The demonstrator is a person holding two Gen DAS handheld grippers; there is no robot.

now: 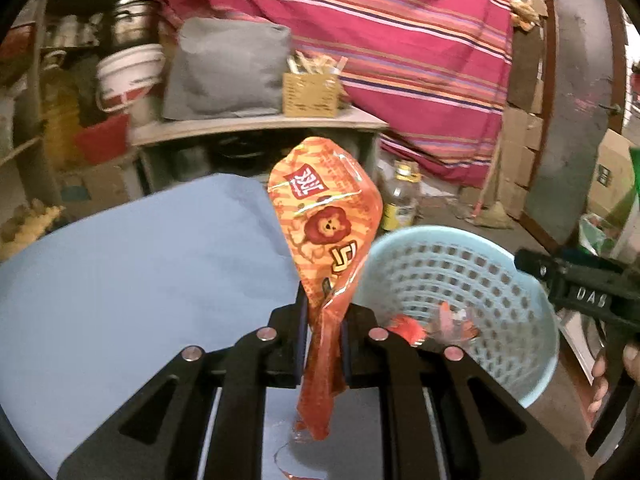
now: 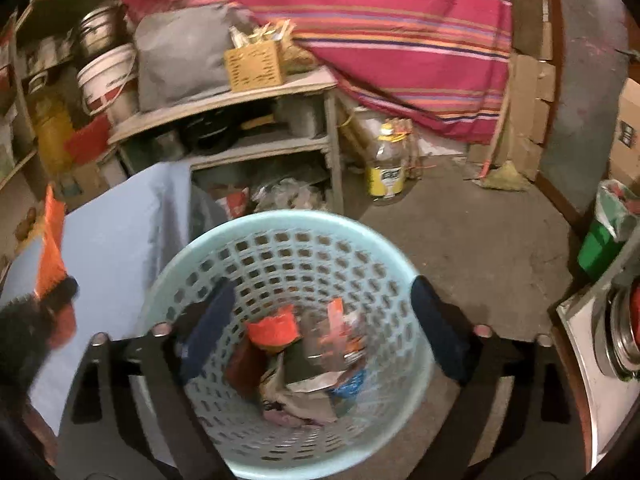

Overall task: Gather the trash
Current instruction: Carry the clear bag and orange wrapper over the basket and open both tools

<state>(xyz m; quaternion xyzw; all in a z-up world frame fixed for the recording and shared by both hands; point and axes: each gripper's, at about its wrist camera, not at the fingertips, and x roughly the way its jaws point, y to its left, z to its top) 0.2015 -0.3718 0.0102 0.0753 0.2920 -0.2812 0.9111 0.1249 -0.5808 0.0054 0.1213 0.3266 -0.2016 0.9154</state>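
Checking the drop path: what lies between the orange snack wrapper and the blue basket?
Nothing. In the left wrist view the orange snack wrapper, clamped in the left hand-held gripper, stands right beside the blue basket rim; no object separates them.

- An orange snack wrapper (image 1: pixel 326 232), printed with a cartoon lion, is standing upright and crumpled, its lower neck being pinched from both sides above the blue table, just beside the basket.
- A pale blue basket (image 2: pixel 288 224) with a perforated wall is sitting upright on the floor against the table's edge.
- Loose trash (image 2: pixel 304 360) is lying heaped at the basket's bottom: an orange-red scrap, clear crinkled plastic, a blue-printed piece and dark wrappers.
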